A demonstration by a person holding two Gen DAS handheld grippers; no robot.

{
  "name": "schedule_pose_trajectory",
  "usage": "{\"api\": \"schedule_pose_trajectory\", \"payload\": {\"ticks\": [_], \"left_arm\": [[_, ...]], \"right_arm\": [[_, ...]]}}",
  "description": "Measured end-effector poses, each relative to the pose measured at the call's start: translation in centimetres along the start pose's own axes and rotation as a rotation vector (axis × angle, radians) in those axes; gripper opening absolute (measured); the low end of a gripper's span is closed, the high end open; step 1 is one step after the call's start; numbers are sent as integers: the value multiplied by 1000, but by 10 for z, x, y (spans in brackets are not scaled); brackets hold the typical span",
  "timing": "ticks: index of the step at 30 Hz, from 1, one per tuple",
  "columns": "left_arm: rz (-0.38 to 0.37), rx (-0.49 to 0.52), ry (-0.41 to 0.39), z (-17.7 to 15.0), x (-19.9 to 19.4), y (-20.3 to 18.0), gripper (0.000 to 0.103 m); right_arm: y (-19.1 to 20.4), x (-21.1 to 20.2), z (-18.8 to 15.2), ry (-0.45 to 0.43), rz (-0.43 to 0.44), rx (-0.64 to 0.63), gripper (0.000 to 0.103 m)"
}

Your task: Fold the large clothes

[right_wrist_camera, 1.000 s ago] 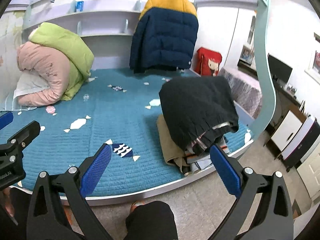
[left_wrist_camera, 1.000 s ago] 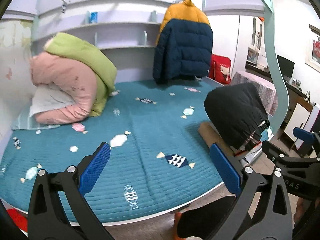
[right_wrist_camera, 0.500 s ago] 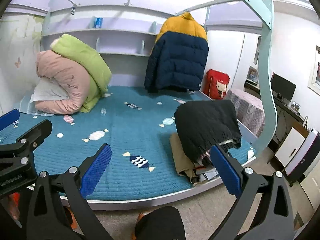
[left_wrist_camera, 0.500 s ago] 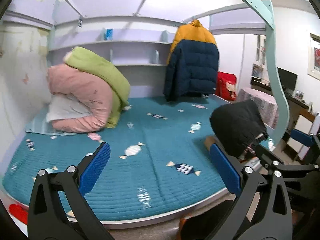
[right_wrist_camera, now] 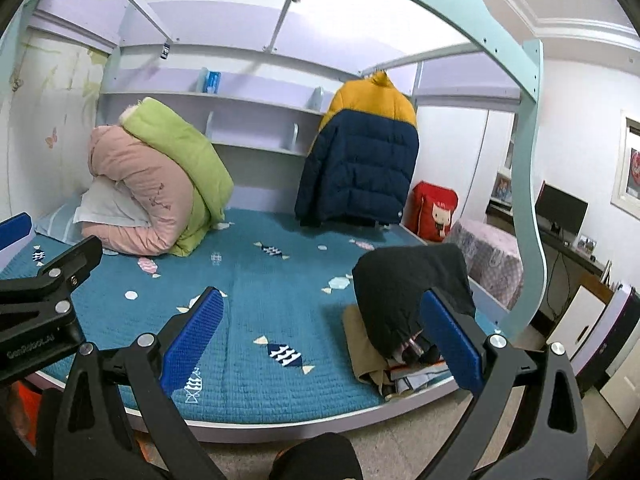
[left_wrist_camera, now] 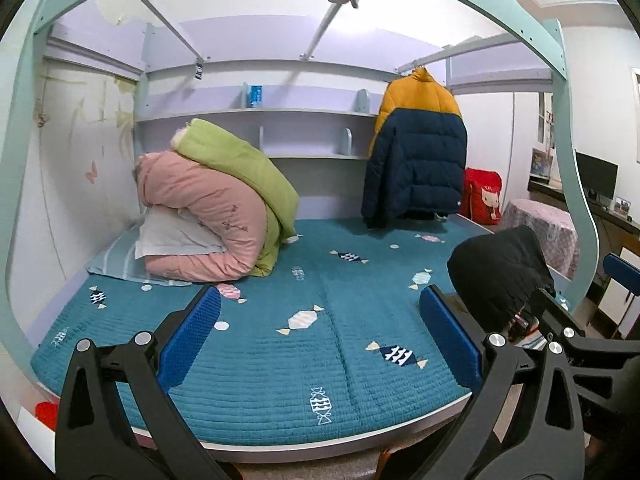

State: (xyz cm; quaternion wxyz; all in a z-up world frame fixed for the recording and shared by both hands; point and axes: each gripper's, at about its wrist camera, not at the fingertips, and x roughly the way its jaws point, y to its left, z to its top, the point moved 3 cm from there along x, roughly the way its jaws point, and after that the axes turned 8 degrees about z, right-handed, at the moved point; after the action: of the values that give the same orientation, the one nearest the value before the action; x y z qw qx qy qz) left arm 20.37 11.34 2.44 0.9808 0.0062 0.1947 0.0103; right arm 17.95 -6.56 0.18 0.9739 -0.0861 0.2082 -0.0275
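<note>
The black garment lay heaped on a clothes pile at the bed's right edge, showing no clear axis; left gripper and right gripper both gaped wide, holding nothing.

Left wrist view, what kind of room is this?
Most likely a bedroom: a bed with a teal quilted cover, rolled pink and green bedding, and a puffer jacket hanging from the upper frame.

The teal quilted cloth bedspread looks soft and ribbed with stitched rows, while the navy-and-yellow padded jacket hanging at the back has a smooth, faintly shiny shell. The black folded garment is matt cloth — and both grippers' blue finger pads look like rough, finely textured rubber on matt black plastic arms.
</note>
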Motion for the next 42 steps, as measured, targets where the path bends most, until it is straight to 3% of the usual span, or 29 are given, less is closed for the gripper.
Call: {"api": "schedule_pose_trajectory", "payload": {"ticks": [22,42], "left_arm": [[68,35,-95,11,-24,-1,99],[36,11,-103,13,-26,-2,99]], "right_arm": [[5,-25,10,-72,-5,9,96],[7,-37,12,-99,-15,25,96]]}}
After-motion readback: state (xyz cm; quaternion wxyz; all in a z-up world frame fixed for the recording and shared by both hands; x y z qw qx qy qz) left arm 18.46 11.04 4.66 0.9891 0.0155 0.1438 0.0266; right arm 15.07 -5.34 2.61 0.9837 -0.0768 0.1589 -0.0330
